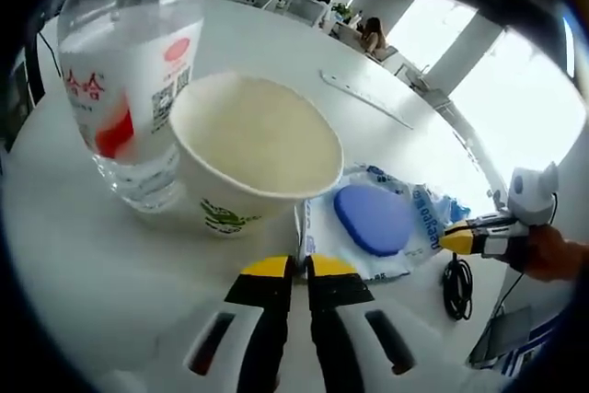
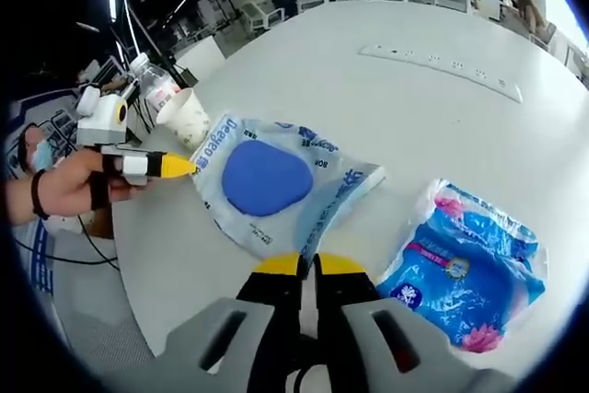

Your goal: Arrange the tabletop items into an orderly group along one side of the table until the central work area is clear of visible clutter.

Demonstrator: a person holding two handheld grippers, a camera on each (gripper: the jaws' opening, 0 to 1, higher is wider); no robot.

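Left tool (image 1: 294,269) closed before a paper cup (image 1: 250,149), water bottle (image 1: 133,80) beside it, blue-pad packet (image 1: 382,223) right

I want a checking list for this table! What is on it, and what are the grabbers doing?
Surface: white round table, mostly bare.
Job's things: water bottle and paper cup side by side; clear packet with blue pad; blue tissue pack apart from it.
Clutter: nothing seen.
Grippers: left gripper shut, empty; right gripper shut, empty.
Cables: black cable at the table edge.
Surroundings: power strip in the tabletop; office desks behind.
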